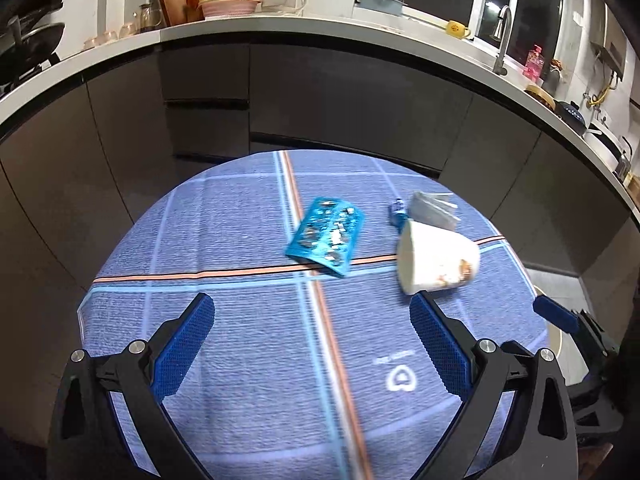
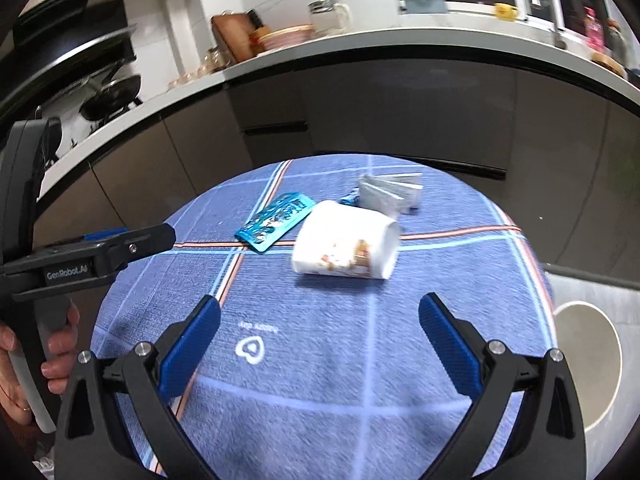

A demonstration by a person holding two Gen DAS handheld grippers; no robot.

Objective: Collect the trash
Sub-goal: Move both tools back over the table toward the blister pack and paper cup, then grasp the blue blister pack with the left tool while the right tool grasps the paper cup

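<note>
**Both tongs wide open over the blue table**

Your left gripper (image 1: 312, 312) hangs over the round table in its blue checked cloth (image 1: 240, 360), jaws spread wide, nothing between them. Your right gripper (image 2: 320, 316) is the same: fully open, empty, above the cloth. Ahead of both lies the trash. The white paper cup with a printed picture (image 2: 344, 242) is tipped on its side, just off your left gripper's right finger. Left of the cup lies the flat turquoise foil wrapper (image 1: 326, 236). Behind the cup sit a small blue candy wrapper (image 1: 397, 212) and some folded grey-white paper packets (image 2: 390, 192), close together. Beyond the table curves the white kitchen counter (image 1: 320, 26).
</note>
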